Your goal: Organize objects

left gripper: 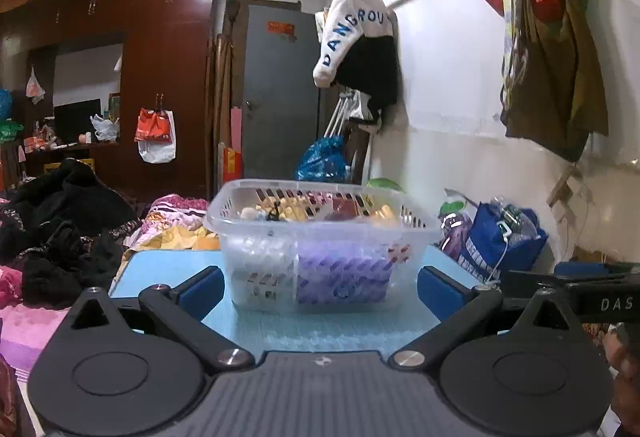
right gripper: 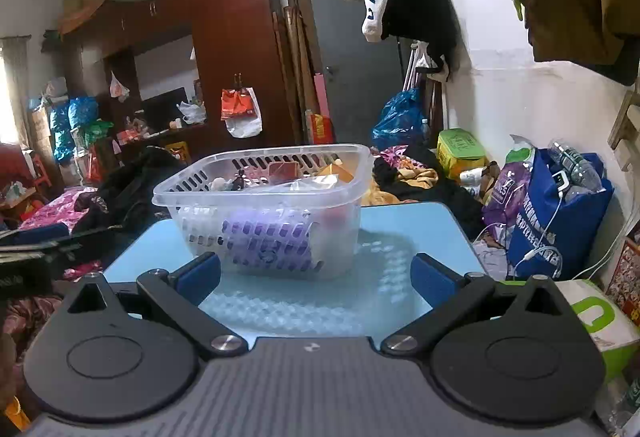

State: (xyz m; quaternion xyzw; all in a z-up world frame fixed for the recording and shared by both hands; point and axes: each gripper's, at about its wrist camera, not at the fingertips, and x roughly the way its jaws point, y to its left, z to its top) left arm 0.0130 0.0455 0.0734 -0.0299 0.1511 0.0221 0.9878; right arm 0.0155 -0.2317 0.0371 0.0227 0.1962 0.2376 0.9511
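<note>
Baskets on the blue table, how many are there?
1. The clear plastic basket sits alone on the blue table, ahead of both open grippers; nothing else stands on the visible tabletop.

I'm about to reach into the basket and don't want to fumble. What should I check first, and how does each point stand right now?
1. Left gripper jaws open, nothing between them: ok.
2. Right gripper jaws open, nothing between them: ok.
3. Clear basket sits upright on the blue table: ok.
4. Basket within the table edges, not overhanging: ok in both views.
5. Path from each gripper to the basket free of other things on the table: ok.
6. Which item inside to grip: cannot tell; a purple package shows through the wall, but the smaller things on top are blurred and piled together.
</note>
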